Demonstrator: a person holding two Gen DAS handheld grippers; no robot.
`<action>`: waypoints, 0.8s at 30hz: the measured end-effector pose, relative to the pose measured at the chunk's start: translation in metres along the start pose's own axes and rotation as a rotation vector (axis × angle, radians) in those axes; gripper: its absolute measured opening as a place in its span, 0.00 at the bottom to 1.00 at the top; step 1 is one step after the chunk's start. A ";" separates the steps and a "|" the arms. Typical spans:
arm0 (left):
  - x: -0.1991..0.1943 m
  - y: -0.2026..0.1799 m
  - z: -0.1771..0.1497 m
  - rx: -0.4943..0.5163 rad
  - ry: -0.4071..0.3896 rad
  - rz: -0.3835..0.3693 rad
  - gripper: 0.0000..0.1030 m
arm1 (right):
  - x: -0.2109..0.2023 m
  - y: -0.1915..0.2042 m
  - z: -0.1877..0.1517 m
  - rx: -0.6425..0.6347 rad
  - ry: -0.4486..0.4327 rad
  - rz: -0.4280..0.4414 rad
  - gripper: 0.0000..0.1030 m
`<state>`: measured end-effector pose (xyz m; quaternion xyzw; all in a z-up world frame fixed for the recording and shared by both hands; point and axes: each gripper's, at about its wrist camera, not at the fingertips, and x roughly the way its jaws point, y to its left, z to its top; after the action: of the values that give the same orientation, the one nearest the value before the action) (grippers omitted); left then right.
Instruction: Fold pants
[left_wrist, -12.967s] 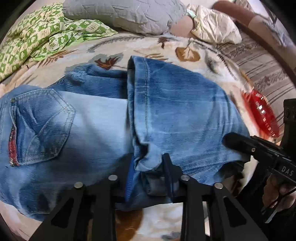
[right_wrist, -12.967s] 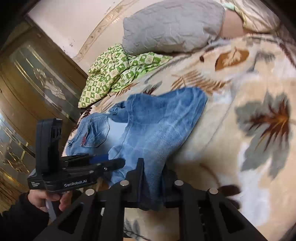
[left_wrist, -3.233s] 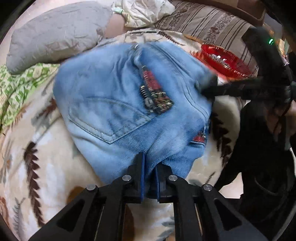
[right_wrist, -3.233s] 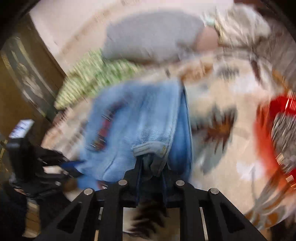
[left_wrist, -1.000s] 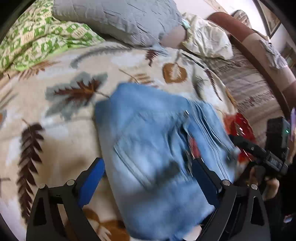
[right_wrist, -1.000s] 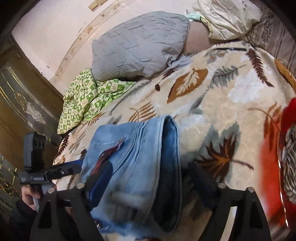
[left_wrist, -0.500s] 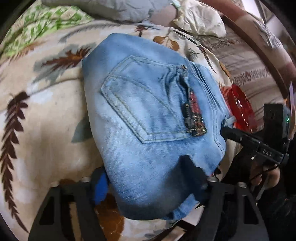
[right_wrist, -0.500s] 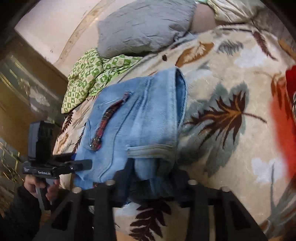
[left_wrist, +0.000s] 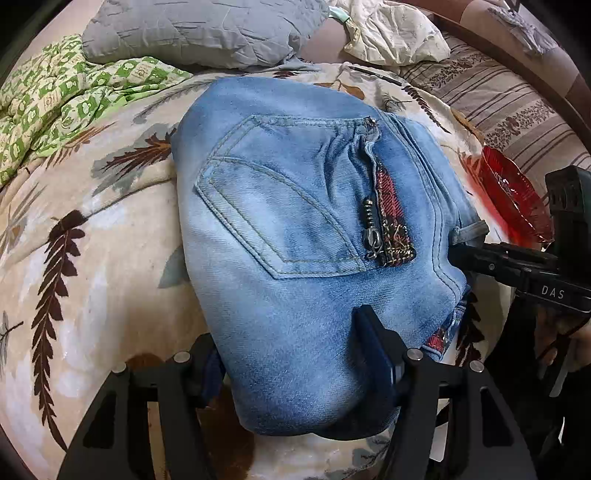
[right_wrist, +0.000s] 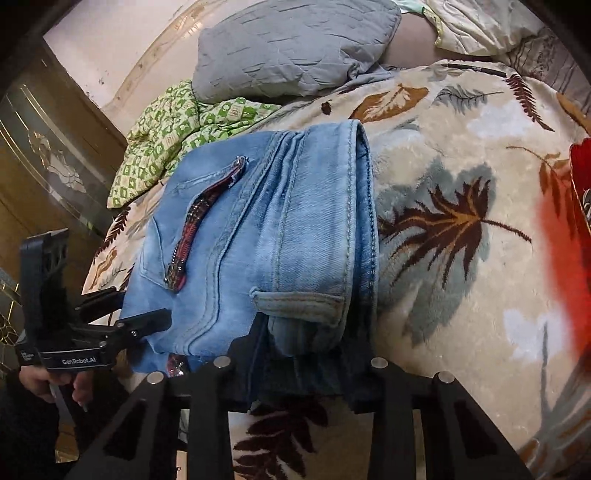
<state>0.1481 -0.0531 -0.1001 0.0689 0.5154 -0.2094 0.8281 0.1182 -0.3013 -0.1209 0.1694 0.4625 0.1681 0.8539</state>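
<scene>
Folded pants (left_wrist: 295, 229) on blanket (left_wrist: 92, 240), pillow (left_wrist: 199, 33) apparently behind.

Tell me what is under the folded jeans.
The folded jeans lie on a leaf-print blanket, which shows all around the bundle. Denim layers are stacked at its right edge. Whatever lies directly beneath the bundle, or between its layers, is covered.

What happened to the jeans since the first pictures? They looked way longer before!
The jeans got folded again into a small bundle with the back pocket on top. Both grippers pinched the denim earlier, then let go. Now the left gripper and right gripper straddle the bundle's near edge with jaws apart. The gray pillow, green quilt and red dish stayed put.
</scene>
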 end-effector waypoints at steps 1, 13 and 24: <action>0.000 0.000 0.000 0.002 -0.001 0.003 0.66 | 0.000 0.000 0.000 -0.001 -0.002 -0.002 0.34; -0.005 -0.004 -0.002 -0.042 -0.046 0.031 0.69 | -0.001 0.003 -0.002 -0.005 -0.016 -0.027 0.39; -0.078 -0.002 0.007 -0.105 -0.265 0.149 1.00 | -0.062 0.013 0.010 -0.004 -0.142 -0.213 0.84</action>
<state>0.1228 -0.0360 -0.0282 0.0352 0.4053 -0.1273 0.9046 0.0931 -0.3186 -0.0646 0.1292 0.4161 0.0649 0.8977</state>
